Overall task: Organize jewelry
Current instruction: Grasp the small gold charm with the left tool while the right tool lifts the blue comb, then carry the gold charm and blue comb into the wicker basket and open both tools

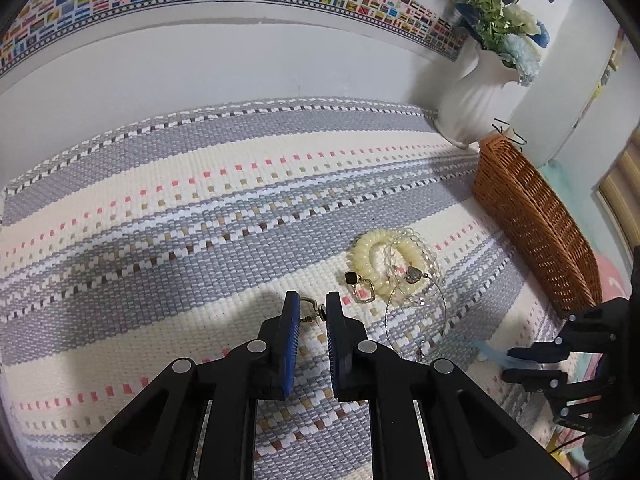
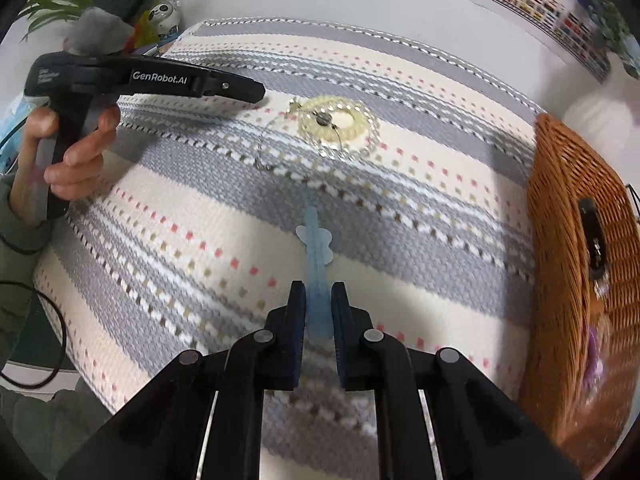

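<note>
Coarse woven cloth mat (image 1: 160,220), rough wicker basket (image 1: 536,216), glossy white ceramic vase (image 1: 472,100).

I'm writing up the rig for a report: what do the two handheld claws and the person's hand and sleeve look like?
Both the left claw and the right claw are black plastic linkages with round silver pivot pins and blue finger pads. The right wrist view shows the left unit's pistol-style handle, with white "GenRobot.AI" lettering, a bare hand, a grey-green sleeve and a black cable.
</note>
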The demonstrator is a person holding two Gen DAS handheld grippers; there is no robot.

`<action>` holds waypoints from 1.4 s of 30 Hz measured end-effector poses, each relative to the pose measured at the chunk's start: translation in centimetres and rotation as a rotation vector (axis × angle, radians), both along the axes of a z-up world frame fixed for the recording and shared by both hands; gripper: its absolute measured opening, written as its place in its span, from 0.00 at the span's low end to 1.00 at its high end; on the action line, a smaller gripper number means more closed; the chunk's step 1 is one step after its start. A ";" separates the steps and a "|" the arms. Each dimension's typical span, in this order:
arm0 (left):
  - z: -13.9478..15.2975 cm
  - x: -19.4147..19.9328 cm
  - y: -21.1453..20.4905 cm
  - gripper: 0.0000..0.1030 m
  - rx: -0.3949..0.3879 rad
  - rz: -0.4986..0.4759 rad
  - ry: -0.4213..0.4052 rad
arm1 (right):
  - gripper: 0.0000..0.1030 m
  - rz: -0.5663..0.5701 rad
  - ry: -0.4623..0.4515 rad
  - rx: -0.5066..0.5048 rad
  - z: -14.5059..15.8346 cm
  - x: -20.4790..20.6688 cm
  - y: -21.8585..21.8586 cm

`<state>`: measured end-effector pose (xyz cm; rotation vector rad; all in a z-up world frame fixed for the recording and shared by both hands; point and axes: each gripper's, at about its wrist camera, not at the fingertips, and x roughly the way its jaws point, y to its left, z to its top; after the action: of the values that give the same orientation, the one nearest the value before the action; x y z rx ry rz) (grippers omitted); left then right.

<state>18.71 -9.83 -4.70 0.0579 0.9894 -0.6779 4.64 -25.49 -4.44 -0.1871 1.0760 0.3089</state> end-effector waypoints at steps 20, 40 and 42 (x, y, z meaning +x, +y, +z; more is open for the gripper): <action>-0.1 0.1 0.2 0.12 0.003 -0.007 0.002 | 0.14 -0.024 -0.034 -0.034 0.0 -0.5 -1.0; 10.8 -4.6 -17.3 0.12 -0.085 -0.318 -0.136 | 0.14 -0.397 -0.259 0.126 9.8 -7.6 -16.9; 10.5 -4.5 -20.2 0.12 -0.079 -0.347 -0.113 | 0.14 -0.422 -0.248 0.138 9.7 -7.3 -18.7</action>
<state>14.21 -29.99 5.83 0.1997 0.8501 -1.0203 -2.70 -44.16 5.21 0.1241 0.8198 -0.0215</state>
